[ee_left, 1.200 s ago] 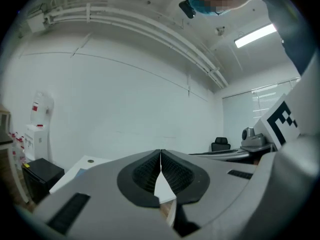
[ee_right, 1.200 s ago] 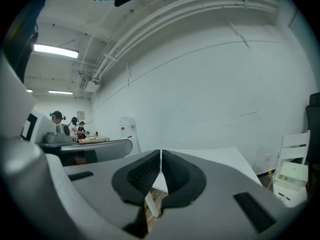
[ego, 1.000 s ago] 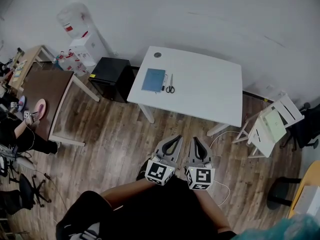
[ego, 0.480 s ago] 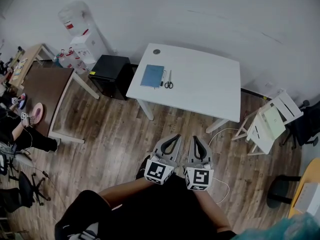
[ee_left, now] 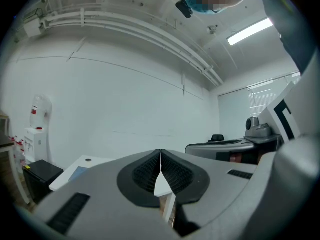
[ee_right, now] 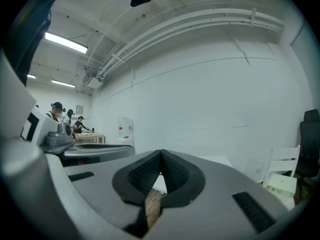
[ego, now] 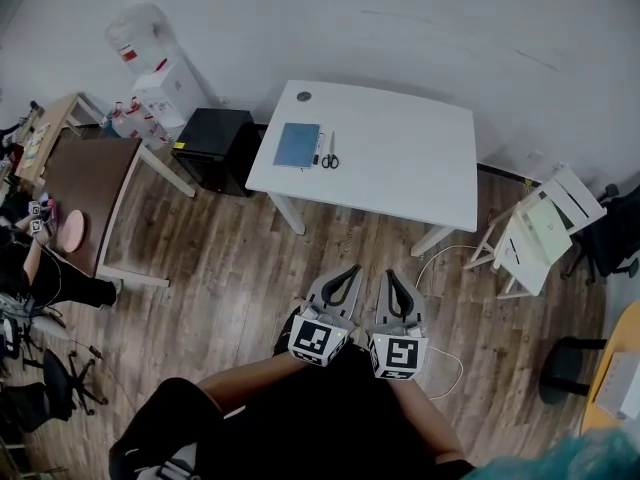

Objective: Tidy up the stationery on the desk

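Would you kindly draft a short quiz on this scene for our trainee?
1. True or false: the left tongs and right tongs are both shut and empty.
2. On the desk, what lies right beside the notebook? A. stapler B. pen C. cup
3. Fill in: in the head view, the black cabinet stands at the desk's ___ end.
Key: 1 true; 2 B; 3 left.

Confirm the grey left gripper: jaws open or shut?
Shut. In the left gripper view the grey left gripper has its black ribbed pads meeting at the tips, nothing between them.
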`<control>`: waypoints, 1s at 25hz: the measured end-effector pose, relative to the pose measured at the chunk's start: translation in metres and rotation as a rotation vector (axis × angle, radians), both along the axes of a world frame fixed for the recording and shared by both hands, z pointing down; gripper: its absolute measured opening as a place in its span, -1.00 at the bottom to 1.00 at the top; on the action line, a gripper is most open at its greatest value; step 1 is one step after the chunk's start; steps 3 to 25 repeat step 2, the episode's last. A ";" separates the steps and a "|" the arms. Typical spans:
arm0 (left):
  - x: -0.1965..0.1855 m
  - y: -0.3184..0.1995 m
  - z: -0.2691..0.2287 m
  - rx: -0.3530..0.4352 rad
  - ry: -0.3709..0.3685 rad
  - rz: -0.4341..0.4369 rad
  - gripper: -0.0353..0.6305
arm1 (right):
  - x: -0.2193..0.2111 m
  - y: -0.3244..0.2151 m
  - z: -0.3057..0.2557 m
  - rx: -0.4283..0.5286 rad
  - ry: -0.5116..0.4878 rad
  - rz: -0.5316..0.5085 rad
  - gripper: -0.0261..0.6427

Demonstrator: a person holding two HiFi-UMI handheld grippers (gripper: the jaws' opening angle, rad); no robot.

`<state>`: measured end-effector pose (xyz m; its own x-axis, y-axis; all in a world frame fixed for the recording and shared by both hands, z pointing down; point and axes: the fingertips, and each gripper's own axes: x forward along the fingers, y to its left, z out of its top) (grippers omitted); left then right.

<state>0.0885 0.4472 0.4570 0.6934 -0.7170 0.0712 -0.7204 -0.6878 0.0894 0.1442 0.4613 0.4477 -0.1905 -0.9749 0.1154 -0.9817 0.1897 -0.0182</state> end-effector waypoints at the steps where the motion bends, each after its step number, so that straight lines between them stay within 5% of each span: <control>1: 0.000 0.000 0.000 -0.004 -0.003 -0.001 -0.84 | 0.001 0.001 0.000 0.000 0.001 0.000 -0.83; 25: 0.000 0.001 0.001 -0.009 -0.006 -0.002 -0.84 | 0.001 0.002 0.000 0.000 0.002 0.000 -0.83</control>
